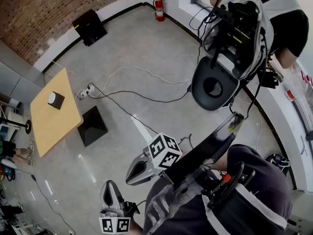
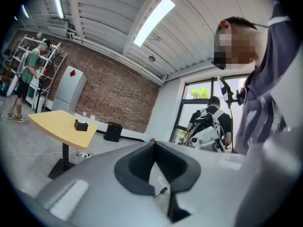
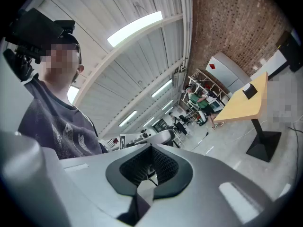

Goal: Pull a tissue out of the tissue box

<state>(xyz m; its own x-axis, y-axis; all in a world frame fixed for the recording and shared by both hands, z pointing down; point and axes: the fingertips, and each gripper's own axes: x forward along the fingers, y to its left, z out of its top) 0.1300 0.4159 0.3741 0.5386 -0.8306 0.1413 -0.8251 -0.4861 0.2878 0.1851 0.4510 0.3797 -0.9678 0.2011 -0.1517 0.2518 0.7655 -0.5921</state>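
A dark tissue box [image 1: 55, 100] with a white tissue sticking out stands on a yellow table [image 1: 51, 124] far off at the left. In the left gripper view the tissue box [image 2: 81, 125] sits on that table [image 2: 57, 126] well ahead; the right gripper view has it [image 3: 249, 91] small at the right. My left gripper [image 1: 109, 186] is low by my body, shut and empty. Beside it my right gripper [image 1: 130, 175] points down-left, also shut with nothing in it. Both sets of jaws [image 2: 155, 146] [image 3: 151, 148] meet in their own views.
An office chair [image 1: 217, 84] loaded with gear stands at the upper right beside another person [image 1: 288, 23]. Cables and a power strip [image 1: 84, 93] lie on the floor. A fire extinguisher [image 1: 159, 9] and a black box [image 1: 89, 26] sit by the far wall.
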